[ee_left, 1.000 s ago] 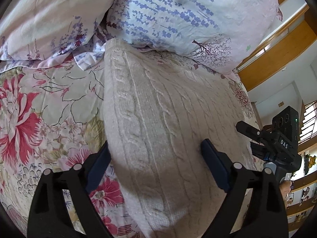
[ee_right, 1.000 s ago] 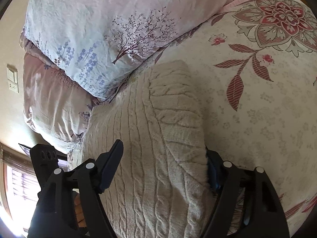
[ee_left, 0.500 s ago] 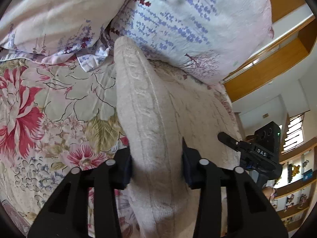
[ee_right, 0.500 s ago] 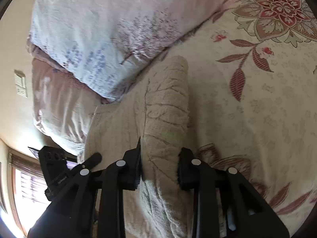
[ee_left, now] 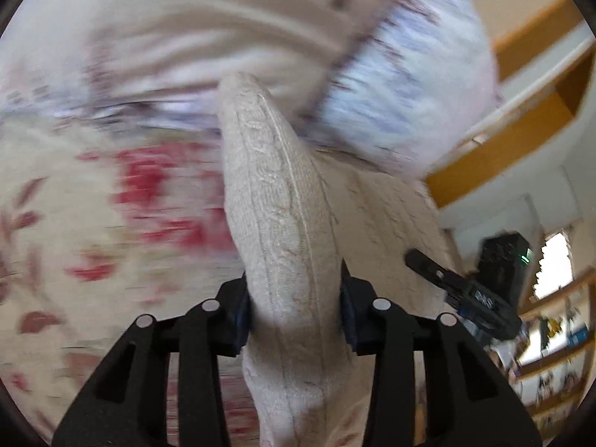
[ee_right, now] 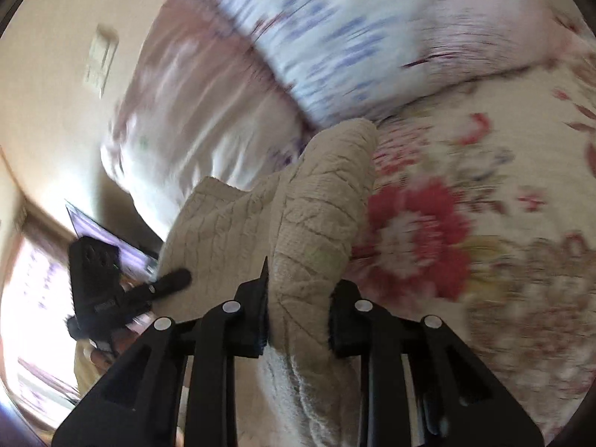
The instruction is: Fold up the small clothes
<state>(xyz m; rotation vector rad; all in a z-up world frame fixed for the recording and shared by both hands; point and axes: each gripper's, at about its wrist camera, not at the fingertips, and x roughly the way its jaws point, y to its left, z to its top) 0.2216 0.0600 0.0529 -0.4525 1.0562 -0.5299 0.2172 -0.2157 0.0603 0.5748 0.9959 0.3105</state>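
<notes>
A cream cable-knit sweater (ee_left: 275,201) lies on a floral bedspread (ee_left: 74,201). My left gripper (ee_left: 294,313) is shut on a bunched edge of the sweater and holds it raised. My right gripper (ee_right: 298,313) is shut on the other edge of the sweater (ee_right: 316,201), also lifted off the bed. Each gripper shows in the other's view: the right one at the right of the left wrist view (ee_left: 480,298), the left one at the left of the right wrist view (ee_right: 111,287). Both views are motion-blurred.
Two floral pillows (ee_left: 402,85) lie at the head of the bed, just beyond the sweater; they also show in the right wrist view (ee_right: 335,37). A wall with a light switch (ee_right: 98,59) is at the left. Wooden shelves (ee_left: 558,365) stand at the far right.
Both grippers closed on the sweater's edges and have lifted the fabric up off the bed. The cameras are now moving fast, blurring the background.
</notes>
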